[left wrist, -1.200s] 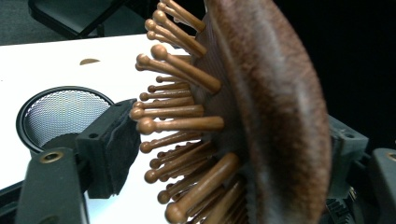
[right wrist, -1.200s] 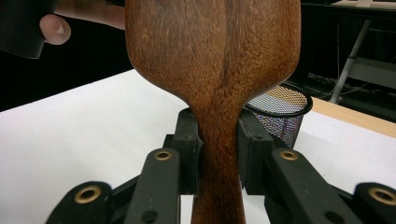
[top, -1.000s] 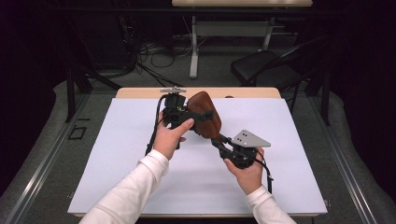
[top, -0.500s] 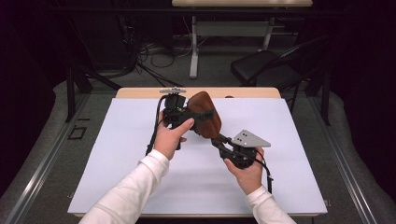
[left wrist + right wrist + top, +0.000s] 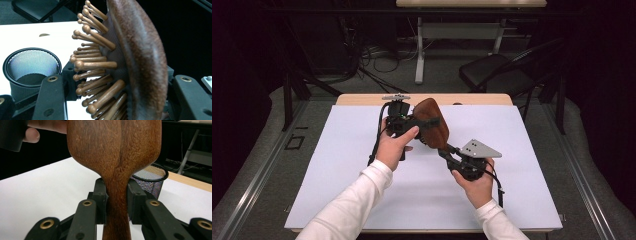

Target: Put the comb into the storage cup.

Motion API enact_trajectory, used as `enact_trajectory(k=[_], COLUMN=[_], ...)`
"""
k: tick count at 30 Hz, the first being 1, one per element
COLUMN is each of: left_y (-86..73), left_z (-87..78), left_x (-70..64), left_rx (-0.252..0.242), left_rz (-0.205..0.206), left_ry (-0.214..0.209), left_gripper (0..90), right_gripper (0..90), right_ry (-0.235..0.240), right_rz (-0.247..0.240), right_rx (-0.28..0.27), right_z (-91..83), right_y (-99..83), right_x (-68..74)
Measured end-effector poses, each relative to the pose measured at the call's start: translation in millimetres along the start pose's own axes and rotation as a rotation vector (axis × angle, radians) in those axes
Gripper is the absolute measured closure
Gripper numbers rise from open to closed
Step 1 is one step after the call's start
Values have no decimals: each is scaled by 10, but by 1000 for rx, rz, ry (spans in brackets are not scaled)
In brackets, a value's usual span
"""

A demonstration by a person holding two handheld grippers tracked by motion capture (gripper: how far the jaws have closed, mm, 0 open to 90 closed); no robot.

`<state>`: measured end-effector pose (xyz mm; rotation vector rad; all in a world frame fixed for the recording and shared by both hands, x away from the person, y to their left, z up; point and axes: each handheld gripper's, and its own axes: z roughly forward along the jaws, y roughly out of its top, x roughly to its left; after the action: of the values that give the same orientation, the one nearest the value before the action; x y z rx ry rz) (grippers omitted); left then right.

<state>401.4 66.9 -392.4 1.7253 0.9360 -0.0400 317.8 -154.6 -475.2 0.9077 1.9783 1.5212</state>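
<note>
Hairbrush (image 5: pixel 432 128), wooden, held above the white table (image 5: pixel 337 190) between two grippers. Nearest, the right gripper (image 5: pixel 451 151) pinches the narrow handle (image 5: pixel 116 202) from both sides, jaws nearly closed on the wood. Farther on, the left gripper (image 5: pixel 424 121) spans the broad head, one jaw by the pins (image 5: pixel 96 65), the other behind the curved back; contact there seems firm, though the pads are hidden. Beyond the brush stands a black mesh cup (image 5: pixel 150 180) on the table's far part.
</note>
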Motion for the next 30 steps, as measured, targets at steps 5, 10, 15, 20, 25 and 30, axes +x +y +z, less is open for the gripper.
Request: enact_trajectory(k=[5, 10, 15, 20, 25, 30], left_y=[-1, -3, -3, -9, -22, -37], left_z=[1, 2, -5, -10, -9, -11], left_x=[-1, -11, 6, 20, 26, 33], left_rx=[-3, -3, -4, -2, -3, -3], left_rz=[-5, -7, -44, -75, -99, -120], left_ry=[-2, 4, -7, -18, -17, -14], left_gripper=[411, 412, 420, 433, 441, 448], right_gripper=[728, 728, 728, 728, 728, 728], right_ry=[-1, 0, 0, 0, -2, 0], right_rz=[0, -1, -2, -3, -10, -9], right_rx=[-4, -3, -1, 1, 5, 7], right_z=[4, 4, 3, 10, 13, 24], right_y=[-4, -6, -7, -13, -18, -31], right_x=[2, 1, 1, 7, 5, 8])
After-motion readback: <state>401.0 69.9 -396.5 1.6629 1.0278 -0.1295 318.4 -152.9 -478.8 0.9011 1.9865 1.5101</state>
